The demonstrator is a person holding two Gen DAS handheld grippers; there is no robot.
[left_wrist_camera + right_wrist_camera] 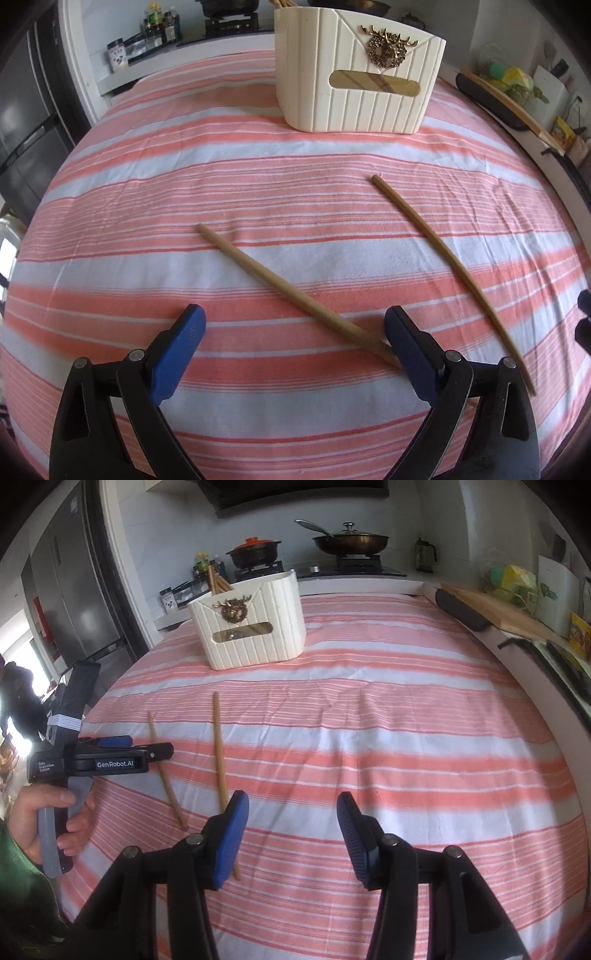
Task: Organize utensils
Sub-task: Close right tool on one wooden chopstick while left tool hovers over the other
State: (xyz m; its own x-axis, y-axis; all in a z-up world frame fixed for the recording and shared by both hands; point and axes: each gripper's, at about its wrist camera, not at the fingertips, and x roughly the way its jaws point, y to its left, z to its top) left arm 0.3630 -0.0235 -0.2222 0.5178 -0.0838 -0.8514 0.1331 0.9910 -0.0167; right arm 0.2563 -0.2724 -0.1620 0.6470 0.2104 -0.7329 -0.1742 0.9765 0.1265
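Observation:
Two wooden chopsticks lie loose on the striped cloth. The nearer chopstick [291, 291] runs between the fingers of my open left gripper [294, 318], its end passing under the right finger. The other chopstick [454, 269] lies to the right of that gripper. In the right wrist view the same two chopsticks show as a left one [166, 775] under the left gripper [155, 746] and a right one [220, 760]. My right gripper [292, 812] is open and empty, just right of them. A cream utensil holder [354, 70] with several chopsticks in it stands at the far side [255, 624].
The table carries a pink-and-white striped cloth [406, 738]. A counter behind holds a stove with a black pot [255, 552] and a pan [351, 541], and jars [147, 37]. A cutting board [498, 613] and clutter lie along the right edge. A fridge [70, 590] stands at left.

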